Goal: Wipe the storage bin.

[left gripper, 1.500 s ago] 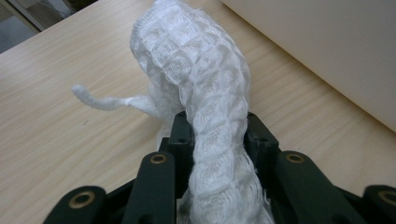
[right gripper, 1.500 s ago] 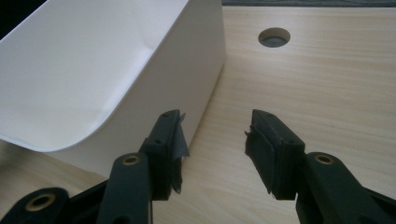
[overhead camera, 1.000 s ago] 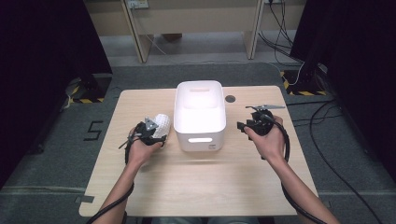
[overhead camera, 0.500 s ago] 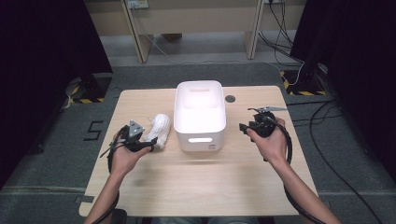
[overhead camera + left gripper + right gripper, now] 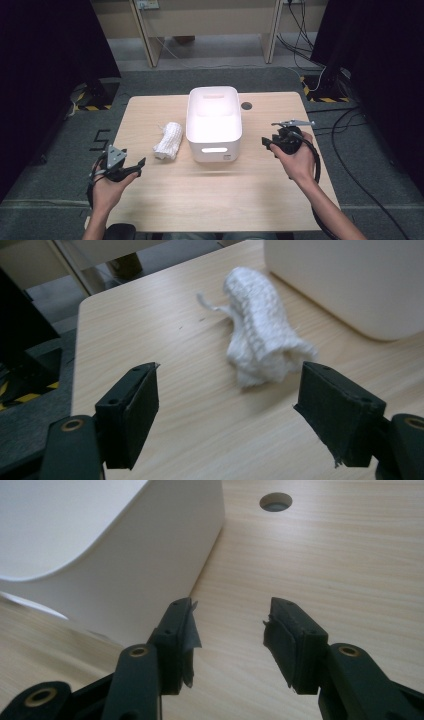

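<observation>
Cloth: small white knitted cloth (image 5: 168, 140), rolled up loose, lying flat on the surface (image 5: 210, 200) just beside the left wall of the bin. In the left gripper view (image 5: 260, 337) you can see a thin thread sticking out of its far end.

Left tool: (image 5: 131, 167) sits near the front-left edge of the surface, pointed at the cloth but clearly apart from it. Jaws spread wide, nothing between them, plain wood showing in the gap (image 5: 227, 405).

Bin: white plastic bin (image 5: 213, 122) in the middle of the surface, rounded corners, a slot handle in the near wall. Looks pretty washed out inside, can't tell what's in it.

Right tool: (image 5: 270, 145) held to the right of the bin, near its front corner, not touching. Jaws partly spread, holding nothing (image 5: 232, 625).

Other stuff: round cable hole (image 5: 246, 105) in the surface just right of the bin's far end.
</observation>
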`<state>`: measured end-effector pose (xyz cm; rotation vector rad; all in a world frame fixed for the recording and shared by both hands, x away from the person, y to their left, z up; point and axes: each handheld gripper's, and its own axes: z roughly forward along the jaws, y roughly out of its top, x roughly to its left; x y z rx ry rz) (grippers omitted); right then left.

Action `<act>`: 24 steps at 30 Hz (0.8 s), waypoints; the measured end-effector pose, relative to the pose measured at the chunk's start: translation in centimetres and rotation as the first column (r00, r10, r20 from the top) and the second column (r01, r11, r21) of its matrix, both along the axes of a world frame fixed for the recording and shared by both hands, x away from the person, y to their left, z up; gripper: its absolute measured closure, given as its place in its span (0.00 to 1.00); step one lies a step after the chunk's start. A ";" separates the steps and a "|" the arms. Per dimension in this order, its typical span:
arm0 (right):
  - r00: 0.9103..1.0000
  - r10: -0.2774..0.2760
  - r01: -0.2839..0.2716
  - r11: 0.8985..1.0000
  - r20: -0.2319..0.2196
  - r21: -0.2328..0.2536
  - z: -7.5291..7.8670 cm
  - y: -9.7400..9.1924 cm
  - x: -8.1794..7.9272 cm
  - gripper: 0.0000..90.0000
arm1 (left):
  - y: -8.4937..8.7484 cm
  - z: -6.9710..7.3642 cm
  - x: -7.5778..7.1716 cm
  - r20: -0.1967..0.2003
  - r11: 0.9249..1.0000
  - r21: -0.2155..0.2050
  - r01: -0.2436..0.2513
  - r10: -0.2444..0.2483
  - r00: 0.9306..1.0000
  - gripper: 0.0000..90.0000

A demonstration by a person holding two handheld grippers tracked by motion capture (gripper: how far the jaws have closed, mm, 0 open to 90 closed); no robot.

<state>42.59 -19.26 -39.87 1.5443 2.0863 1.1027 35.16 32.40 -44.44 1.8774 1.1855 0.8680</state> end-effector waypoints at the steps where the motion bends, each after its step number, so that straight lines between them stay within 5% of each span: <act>1: 1.000 0.001 -0.001 1.000 0.000 -0.004 -0.1 -0.2 -0.2 0.59 | 0.6 -0.3 -0.4 -0.001 1.000 -0.004 -0.012 0.012 1.000 0.27; 9: 1.000 -0.017 0.017 1.000 0.009 -0.017 -0.7 -1.8 -2.2 0.59 | 3.0 -2.8 -1.8 -0.022 0.995 -0.055 -0.084 0.083 0.996 0.28; 15: 0.999 -0.042 0.042 0.999 0.006 -0.014 -1.1 -3.2 -3.8 0.58 | 2.8 -4.5 -2.0 -0.049 0.993 -0.081 -0.087 0.083 0.995 0.30; 24: 0.998 -0.056 0.056 0.998 -0.002 -0.009 -3.0 -4.1 -5.0 0.58 | 2.8 -6.2 -2.3 -0.037 0.992 -0.086 -0.088 0.085 0.996 0.35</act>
